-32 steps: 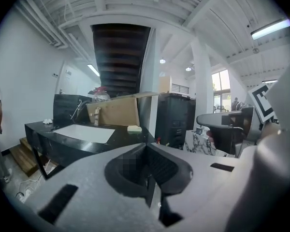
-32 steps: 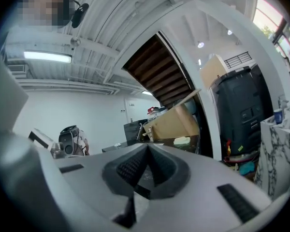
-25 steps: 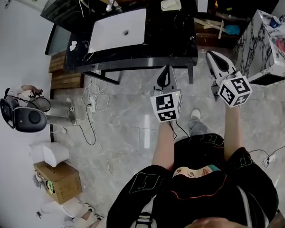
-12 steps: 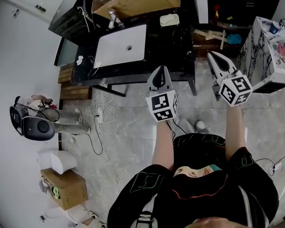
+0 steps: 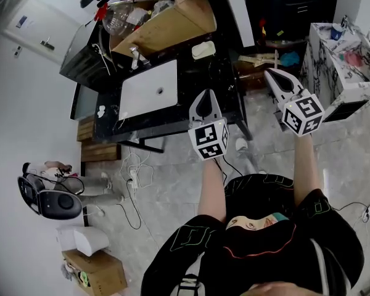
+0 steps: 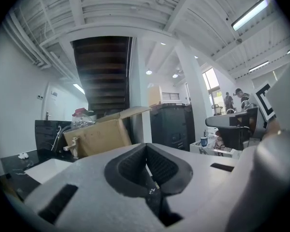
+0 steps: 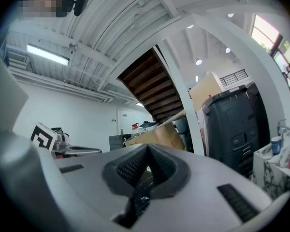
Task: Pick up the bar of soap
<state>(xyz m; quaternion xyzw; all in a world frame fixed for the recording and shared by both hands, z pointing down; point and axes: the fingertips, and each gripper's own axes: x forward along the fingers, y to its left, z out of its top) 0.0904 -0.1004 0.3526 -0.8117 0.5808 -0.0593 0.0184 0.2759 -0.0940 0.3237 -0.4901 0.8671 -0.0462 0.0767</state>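
Observation:
The pale bar of soap (image 5: 203, 50) lies in a small dish at the back right of the black counter (image 5: 219, 85), beside the white sink basin (image 5: 149, 89). My left gripper (image 5: 204, 98) is shut and empty, its tips over the counter's front edge, short of the soap. My right gripper (image 5: 274, 76) is shut and empty too, held in the air to the right of the counter. In the left gripper view the shut left gripper (image 6: 146, 147) points over the basin (image 6: 44, 170). The right gripper view shows the shut right gripper (image 7: 147, 150). Neither gripper view shows the soap.
An open cardboard box (image 5: 166, 18) with a plastic bottle (image 5: 120, 18) stands behind the sink, next to the faucet (image 5: 135, 58). A marble-patterned cabinet (image 5: 340, 63) is at the right. Cables (image 5: 135, 172) and a dark round device (image 5: 57, 202) lie on the floor at left.
The counter and soap have come nearer in the head view. My left gripper's tips now reach over the counter's front edge. Both grippers stay shut.

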